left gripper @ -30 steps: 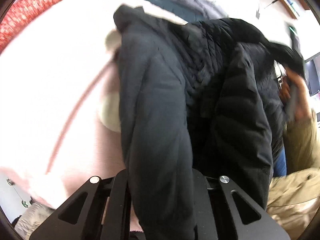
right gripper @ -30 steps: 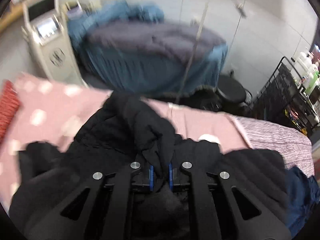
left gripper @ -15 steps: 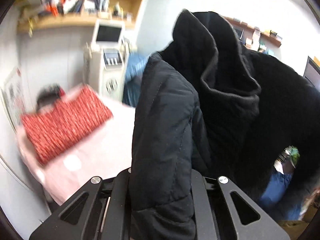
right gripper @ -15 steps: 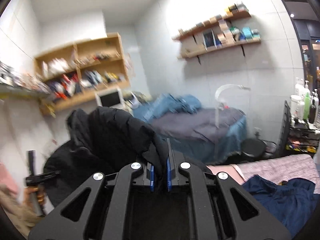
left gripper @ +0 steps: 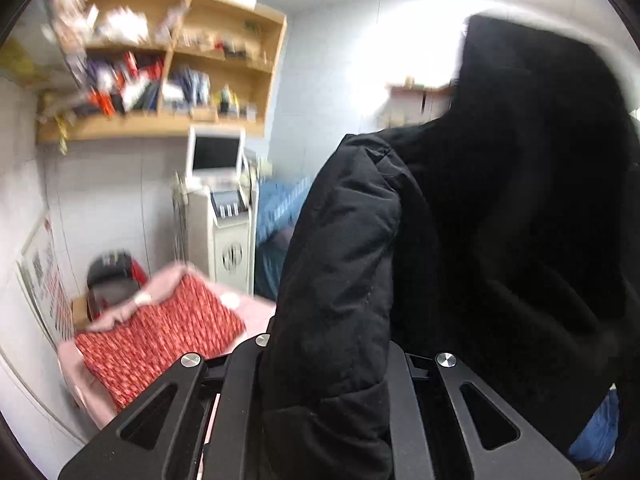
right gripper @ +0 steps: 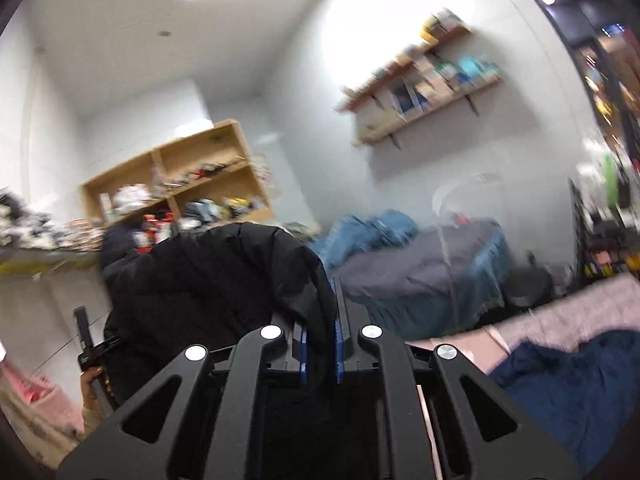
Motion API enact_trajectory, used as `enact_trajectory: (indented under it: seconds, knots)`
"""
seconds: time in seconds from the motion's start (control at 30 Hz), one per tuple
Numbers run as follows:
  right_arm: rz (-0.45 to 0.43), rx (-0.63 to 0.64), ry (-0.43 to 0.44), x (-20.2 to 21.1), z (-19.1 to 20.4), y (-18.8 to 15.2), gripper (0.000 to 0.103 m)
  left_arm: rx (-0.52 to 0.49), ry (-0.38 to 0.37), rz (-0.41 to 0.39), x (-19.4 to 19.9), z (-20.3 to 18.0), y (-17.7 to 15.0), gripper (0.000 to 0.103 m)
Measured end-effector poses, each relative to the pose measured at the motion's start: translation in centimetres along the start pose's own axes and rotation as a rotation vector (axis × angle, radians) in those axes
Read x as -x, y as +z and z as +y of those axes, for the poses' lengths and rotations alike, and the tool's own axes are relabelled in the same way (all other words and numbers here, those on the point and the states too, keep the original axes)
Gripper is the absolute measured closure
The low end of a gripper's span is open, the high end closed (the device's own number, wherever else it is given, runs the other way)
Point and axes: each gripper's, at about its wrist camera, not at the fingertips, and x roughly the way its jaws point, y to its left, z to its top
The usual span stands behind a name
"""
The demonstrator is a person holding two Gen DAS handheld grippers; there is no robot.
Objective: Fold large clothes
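A black puffer jacket (left gripper: 500, 240) with a hood hangs in the air and fills the right half of the left wrist view. One padded fold of it drapes down between the fingers of my left gripper (left gripper: 326, 348), which is shut on it; the fingertips are hidden under the cloth. In the right wrist view the same jacket (right gripper: 208, 280) bulges to the left. My right gripper (right gripper: 320, 320) is shut on its edge, with the blue pads (right gripper: 340, 336) pinching the fabric. A hand (right gripper: 94, 384) at the lower left holds the other gripper's handle.
Below left lies a pink bed (left gripper: 256, 308) with a red patterned cushion (left gripper: 160, 340). Behind stand a white machine with a screen (left gripper: 224, 216) and wooden shelves (left gripper: 160, 80). A blue-grey covered bed (right gripper: 420, 276), a navy garment (right gripper: 568, 392) and a black rack (right gripper: 600, 240) are to the right.
Both grippers have risen and tilted up with the jacket, lifting it off the pink bed. The views have swung from the bed top to the walls and shelves.
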Motion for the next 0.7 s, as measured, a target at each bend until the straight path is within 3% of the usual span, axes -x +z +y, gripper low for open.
enact_trajectory:
  seconds: [0.1, 0.13, 0.17, 0.2, 0.23, 0.27, 0.33, 0.4, 0.47, 0.57, 0.7]
  knots:
    - [0.110, -0.085, -0.140, -6.0, -5.5, -1.0, 0.089, 0.028, -0.043, 0.209, -10.0, 0.4, -1.8, 0.085]
    - [0.134, -0.128, -0.225, -8.4, -8.2, -2.0, 0.081, 0.056, -0.048, 0.267, -14.4, 0.4, -3.6, 0.071]
    - [0.154, -0.184, -0.312, -10.4, -10.9, -3.2, 0.074, 0.038, 0.002, 0.292, -17.4, 0.2, -5.0, 0.051]
    - [0.199, -0.227, -0.414, -12.3, -13.5, -4.7, 0.052, 0.016, 0.059, 0.305, -20.1, 0.4, -5.9, 0.040]
    - [0.262, -0.256, -0.527, -14.3, -15.9, -6.2, 0.037, -0.007, 0.108, 0.303, -22.2, 0.4, -6.9, 0.024]
    - [0.302, -0.267, -0.600, -15.6, -17.5, -7.6, 0.037, -0.054, 0.176, 0.278, -24.4, 0.0, -8.4, 0.018]
    - [0.359, -0.299, -0.634, -17.6, -20.3, -11.1, 0.037, -0.125, 0.246, 0.255, -27.0, -0.1, -10.2, 0.008]
    - [0.401, -0.302, -0.685, -18.1, -20.6, -13.8, 0.037, -0.229, 0.344, 0.274, -29.3, -0.1, -12.3, 0.007]
    - [0.429, -0.239, -0.717, -18.3, -20.2, -16.0, 0.036, -0.264, 0.360, 0.332, -30.2, 0.6, -13.9, 0.007]
    - [0.438, -0.123, -0.756, -17.3, -18.7, -17.8, 0.025, -0.200, 0.343, 0.418, -29.6, 2.7, -16.6, 0.006]
    - [0.442, 0.022, -0.758, -15.8, -16.2, -21.0, 0.022, -0.027, 0.271, 0.512, -26.7, 6.1, -21.1, 0.007]
